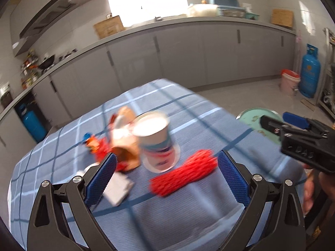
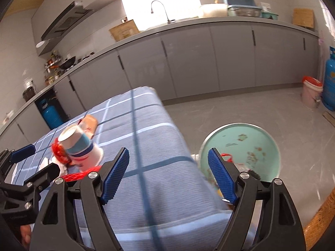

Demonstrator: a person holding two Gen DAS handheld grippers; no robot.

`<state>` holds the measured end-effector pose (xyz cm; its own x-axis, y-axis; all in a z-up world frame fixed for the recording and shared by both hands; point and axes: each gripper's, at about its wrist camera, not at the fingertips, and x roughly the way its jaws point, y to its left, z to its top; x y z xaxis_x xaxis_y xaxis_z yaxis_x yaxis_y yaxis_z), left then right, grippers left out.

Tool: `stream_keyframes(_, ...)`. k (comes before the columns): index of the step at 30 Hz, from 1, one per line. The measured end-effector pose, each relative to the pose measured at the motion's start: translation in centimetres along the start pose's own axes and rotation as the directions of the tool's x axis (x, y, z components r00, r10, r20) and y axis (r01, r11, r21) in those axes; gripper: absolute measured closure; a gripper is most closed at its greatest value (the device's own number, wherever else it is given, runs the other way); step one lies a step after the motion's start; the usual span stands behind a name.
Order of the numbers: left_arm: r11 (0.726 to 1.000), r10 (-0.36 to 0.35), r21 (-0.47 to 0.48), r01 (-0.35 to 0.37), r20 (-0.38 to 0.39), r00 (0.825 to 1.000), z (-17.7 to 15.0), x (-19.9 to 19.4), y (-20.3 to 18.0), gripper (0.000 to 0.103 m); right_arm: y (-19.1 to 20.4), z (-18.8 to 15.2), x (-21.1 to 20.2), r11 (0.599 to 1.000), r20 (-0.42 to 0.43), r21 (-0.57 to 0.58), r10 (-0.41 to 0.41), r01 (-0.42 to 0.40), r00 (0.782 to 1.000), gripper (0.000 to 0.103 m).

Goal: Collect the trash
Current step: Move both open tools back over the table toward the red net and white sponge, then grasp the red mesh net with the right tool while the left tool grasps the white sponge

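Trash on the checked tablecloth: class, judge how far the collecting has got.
Done: some scraps lie in the green bin. In hand: nothing; left tongs and right tongs are open. Left: paper cup, red net, brown bag, white card.

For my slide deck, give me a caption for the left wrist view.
Open left gripper over checked tablecloth, facing upturned paper cup and red mesh bag.

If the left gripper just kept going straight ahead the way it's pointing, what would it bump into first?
Probably the red mesh bag lying on the tablecloth, which sits between the open left gripper's fingers. The upside-down paper cup stands just beyond it. The picture is blurred, so depth is uncertain.
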<state>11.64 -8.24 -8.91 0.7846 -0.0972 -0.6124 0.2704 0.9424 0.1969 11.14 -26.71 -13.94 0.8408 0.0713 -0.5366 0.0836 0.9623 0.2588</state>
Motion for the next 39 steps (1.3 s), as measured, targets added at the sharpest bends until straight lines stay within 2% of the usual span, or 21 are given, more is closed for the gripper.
stream_keyframes(5,0.990,0.091,-0.106,-0.095,-0.042,0.995,-1.5,0.7,6.1,0.008,4.4,-0.7,1.1,0.997,-0.032,-0.062,0.036,-0.038,0.999,0.023)
stream_keyframes(9,0.964,0.153,-0.204,-0.167,-0.085,0.985,-2.8,1.6,11.1,0.008,7.4,-1.2,2.1,0.992,-0.062,-0.113,0.049,-0.056,0.997,0.020)
stream_keyframes(16,0.927,0.186,-0.302,-0.224,-0.148,0.971,-4.8,3.2,15.7,0.008,10.1,-2.0,4.4,0.987,-0.123,-0.154,0.017,-0.036,0.992,0.014)
stream_keyframes(21,0.913,0.179,-0.345,-0.219,-0.146,0.973,-5.5,3.3,17.0,0.008,10.9,-2.7,6.0,0.987,-0.162,-0.154,0.014,-0.040,0.987,0.014)
stream_keyframes(27,0.921,0.127,-0.349,-0.173,-0.151,0.980,-5.7,3.7,16.2,0.008,11.1,-3.3,6.6,0.985,-0.177,-0.166,0.010,-0.040,0.984,0.017)
stream_keyframes(31,0.924,0.095,-0.351,-0.152,-0.173,0.980,-6.0,4.8,15.5,0.008,11.2,-3.8,6.9,0.983,-0.200,-0.175,0.021,-0.057,0.980,0.029)
stream_keyframes(35,0.919,0.078,-0.366,-0.143,-0.186,0.979,-6.3,5.7,15.5,0.008,10.7,-4.4,7.0,0.984,-0.209,-0.157,0.045,-0.079,0.977,0.034)
stream_keyframes(36,0.918,0.071,-0.372,-0.137,-0.186,0.980,-6.4,5.7,15.5,0.008,10.7,-4.6,6.7,0.982,-0.184,-0.166,0.056,-0.087,0.981,0.039)
stream_keyframes(39,0.919,0.051,-0.377,-0.118,-0.183,0.982,-6.6,5.7,15.4,0.008,11.5,-4.8,6.4,0.974,-0.165,-0.215,0.030,-0.066,0.986,0.042)
